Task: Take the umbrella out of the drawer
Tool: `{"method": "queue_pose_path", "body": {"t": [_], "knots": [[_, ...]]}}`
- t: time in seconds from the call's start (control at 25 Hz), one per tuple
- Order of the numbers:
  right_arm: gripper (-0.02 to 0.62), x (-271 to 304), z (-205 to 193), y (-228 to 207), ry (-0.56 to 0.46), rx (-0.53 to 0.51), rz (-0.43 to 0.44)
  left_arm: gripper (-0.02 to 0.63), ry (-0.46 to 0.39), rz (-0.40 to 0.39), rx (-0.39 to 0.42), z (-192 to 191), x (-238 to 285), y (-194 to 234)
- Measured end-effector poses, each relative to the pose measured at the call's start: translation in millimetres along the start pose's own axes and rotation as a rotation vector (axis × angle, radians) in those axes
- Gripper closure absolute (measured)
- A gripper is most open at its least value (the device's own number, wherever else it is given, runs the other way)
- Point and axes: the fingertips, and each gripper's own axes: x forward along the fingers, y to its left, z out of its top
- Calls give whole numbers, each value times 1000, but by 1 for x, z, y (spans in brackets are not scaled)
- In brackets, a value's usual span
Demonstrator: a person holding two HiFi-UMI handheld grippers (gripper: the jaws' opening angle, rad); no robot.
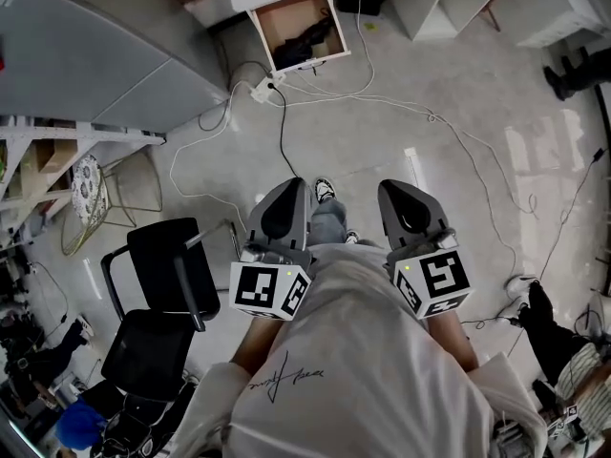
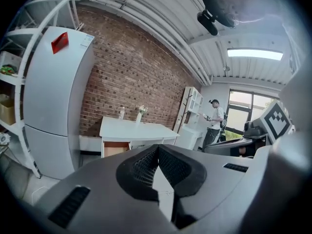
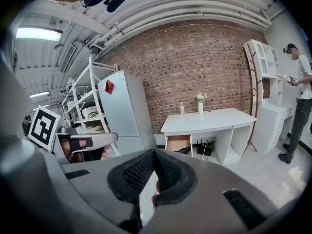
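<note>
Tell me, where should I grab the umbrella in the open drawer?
Probably around its middle, coming down from above. The umbrella lies flat and slanted in the open-topped drawer, so a grip across its narrow body should fit. It is too far off to see finer detail.

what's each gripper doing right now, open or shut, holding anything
left gripper: shut, jaws together, nothing between them
right gripper: shut, jaws together, nothing held
</note>
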Motion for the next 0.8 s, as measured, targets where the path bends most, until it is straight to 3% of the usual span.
{"method": "queue_pose_path", "body": {"t": [0.56, 0.8], "knots": [[586, 96, 54, 5, 26, -87, 23, 589, -44, 29, -26, 45, 49, 87], [586, 127, 72, -7, 35, -118, 45, 589, -65, 58, -85, 56, 66, 110]]}}
